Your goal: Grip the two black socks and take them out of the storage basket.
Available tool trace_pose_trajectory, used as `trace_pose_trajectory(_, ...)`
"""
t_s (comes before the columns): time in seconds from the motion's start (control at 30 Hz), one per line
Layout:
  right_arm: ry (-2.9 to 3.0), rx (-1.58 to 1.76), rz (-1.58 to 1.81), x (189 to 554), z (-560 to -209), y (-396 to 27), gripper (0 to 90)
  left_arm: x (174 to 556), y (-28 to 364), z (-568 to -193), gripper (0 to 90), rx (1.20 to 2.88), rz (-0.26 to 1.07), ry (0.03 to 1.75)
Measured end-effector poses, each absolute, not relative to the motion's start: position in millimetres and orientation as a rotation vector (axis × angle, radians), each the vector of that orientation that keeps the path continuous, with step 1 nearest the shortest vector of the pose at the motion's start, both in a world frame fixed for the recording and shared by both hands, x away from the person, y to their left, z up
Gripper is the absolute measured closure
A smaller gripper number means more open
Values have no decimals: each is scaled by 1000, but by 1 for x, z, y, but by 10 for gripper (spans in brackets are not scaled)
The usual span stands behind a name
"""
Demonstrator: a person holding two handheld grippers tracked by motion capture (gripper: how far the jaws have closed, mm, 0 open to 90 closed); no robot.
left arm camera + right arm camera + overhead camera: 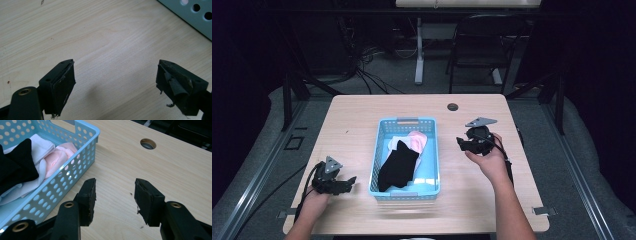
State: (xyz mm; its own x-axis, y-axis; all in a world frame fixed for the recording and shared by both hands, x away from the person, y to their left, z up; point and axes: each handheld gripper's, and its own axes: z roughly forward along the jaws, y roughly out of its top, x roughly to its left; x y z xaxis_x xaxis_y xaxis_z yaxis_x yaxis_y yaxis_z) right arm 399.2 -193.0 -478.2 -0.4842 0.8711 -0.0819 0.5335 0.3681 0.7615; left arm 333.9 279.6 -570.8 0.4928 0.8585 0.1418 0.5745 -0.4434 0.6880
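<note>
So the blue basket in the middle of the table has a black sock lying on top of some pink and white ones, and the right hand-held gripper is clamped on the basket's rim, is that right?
Not quite. The right hand-held gripper is open and holds nothing; the right gripper view shows bare table between its jaws, beside the blue basket. The rest stands: the black sock lies on the pink and white ones.

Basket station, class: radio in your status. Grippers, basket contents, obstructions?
Left hand-held gripper open, empty; right hand-held gripper open, empty. Blue basket holds black, white and pink socks. Nothing blocking.
</note>
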Motion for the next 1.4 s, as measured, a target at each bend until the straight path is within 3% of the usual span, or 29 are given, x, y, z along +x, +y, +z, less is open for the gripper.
trace_pose_trajectory(0.57, 2186, 1186, 985, 390, -460, -188, 593, 333, 280, -570, 155, 2161, 664, 1185)
trace_pose_trajectory(1.03, 2366, 992, 1026, 379, -453, -131, 602, 332, 280, -570, 155, 2168, 666, 1187)
trace_pose_trajectory(1.4, 2528, 912, 1008, 403, -453, -102, 648, 331, 281, -571, 155, 2177, 670, 1184)
